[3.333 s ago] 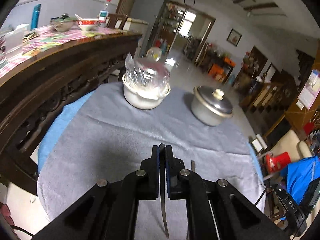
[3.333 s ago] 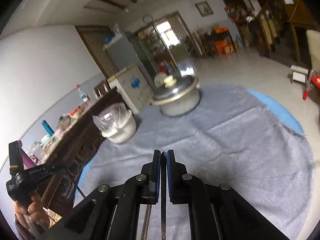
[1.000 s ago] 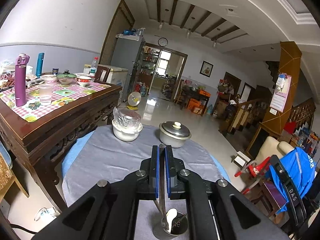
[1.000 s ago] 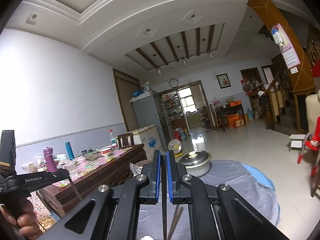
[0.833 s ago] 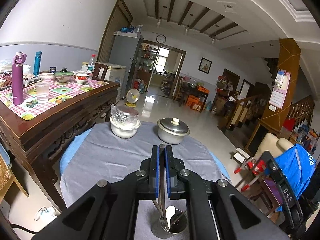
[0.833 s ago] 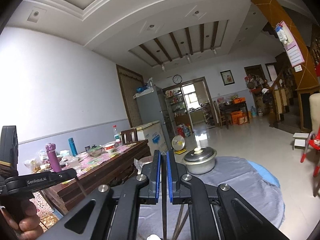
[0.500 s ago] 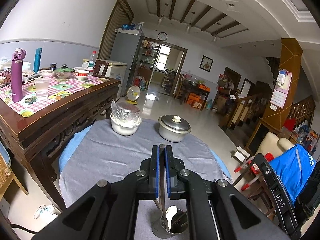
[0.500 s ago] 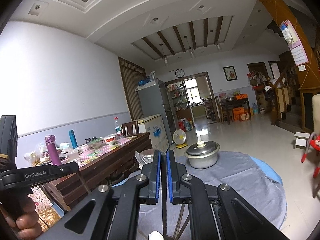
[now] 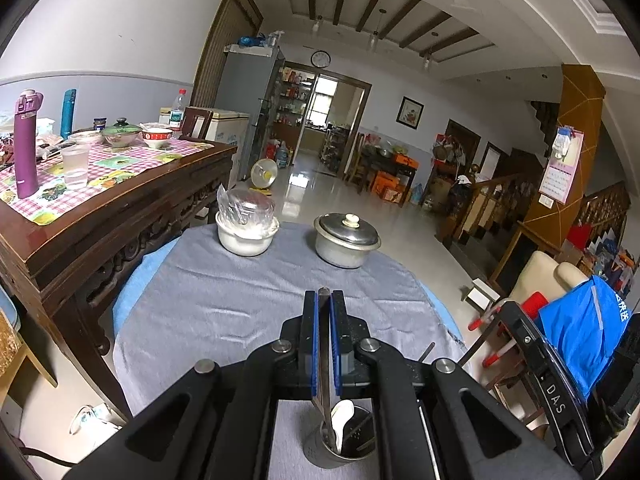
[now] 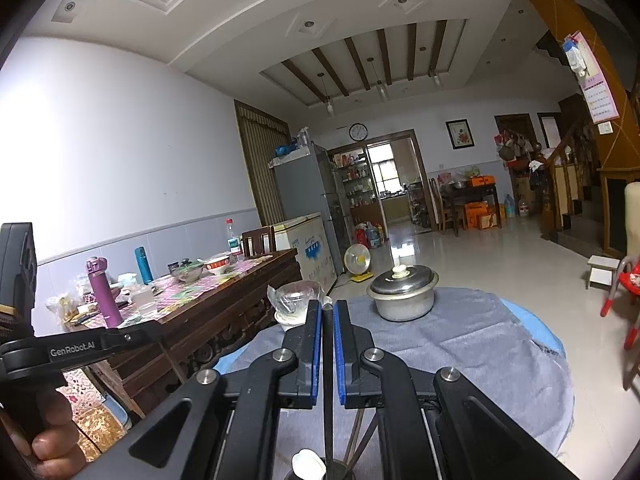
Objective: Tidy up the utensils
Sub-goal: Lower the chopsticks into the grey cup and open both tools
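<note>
A perforated steel utensil holder [image 9: 340,446] stands on the grey cloth below my left gripper and holds a white spoon [image 9: 343,420] and some sticks. My left gripper [image 9: 324,300] is shut on a thin metal utensil [image 9: 325,376] that hangs down into the holder. My right gripper [image 10: 328,312] is shut on another thin metal utensil [image 10: 328,412] that hangs down toward the holder's rim [image 10: 340,474], beside the white spoon [image 10: 308,463]. The left gripper's handle [image 10: 72,350] shows at the right wrist view's left edge.
A round table with grey cloth [image 9: 224,300] carries a lidded steel pot [image 9: 346,240] and a white pot with a plastic bag [image 9: 247,228] at its far side. A dark wooden table [image 9: 100,200] with bottles and bowls stands left. Chairs stand right [image 9: 552,280].
Both grippers rose from low over the cloth, each holding a utensil, to above the holder. In the last second the utensils have sunk slightly into the holder.
</note>
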Demonstrator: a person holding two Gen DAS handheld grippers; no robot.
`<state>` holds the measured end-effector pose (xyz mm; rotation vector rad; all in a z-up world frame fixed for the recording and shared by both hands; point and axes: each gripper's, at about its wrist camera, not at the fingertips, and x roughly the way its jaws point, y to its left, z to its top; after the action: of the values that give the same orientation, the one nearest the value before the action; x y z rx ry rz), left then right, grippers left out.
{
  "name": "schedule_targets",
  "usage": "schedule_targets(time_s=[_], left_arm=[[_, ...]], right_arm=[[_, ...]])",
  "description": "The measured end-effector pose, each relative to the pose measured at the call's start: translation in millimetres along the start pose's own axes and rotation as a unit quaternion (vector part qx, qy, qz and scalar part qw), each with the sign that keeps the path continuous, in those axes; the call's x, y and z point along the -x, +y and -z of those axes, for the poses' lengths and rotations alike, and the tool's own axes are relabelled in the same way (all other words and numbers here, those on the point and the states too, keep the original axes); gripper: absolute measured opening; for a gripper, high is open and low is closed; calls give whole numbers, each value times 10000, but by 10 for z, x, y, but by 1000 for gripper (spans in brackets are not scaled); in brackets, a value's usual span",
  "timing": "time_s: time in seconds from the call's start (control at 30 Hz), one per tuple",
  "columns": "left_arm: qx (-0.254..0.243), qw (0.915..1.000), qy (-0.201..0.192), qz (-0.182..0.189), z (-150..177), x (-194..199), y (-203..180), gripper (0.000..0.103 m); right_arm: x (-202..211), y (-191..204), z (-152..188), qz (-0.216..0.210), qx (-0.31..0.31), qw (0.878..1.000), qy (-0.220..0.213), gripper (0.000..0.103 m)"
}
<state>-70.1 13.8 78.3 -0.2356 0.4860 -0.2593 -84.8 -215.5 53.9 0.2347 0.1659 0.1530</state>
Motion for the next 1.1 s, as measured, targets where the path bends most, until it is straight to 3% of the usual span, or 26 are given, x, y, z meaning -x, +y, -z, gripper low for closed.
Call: schedule_targets(time_s=[0.73, 1.1], left_arm=[[-185, 9993, 302, 156, 110, -135, -105, 6], [-397, 9976, 560, -2, 194, -284, -155, 6]], right_arm=[[-144, -64, 186, 3, -123, 9987, 497, 7], [-136, -153, 255, -81, -368, 9973, 629, 7]])
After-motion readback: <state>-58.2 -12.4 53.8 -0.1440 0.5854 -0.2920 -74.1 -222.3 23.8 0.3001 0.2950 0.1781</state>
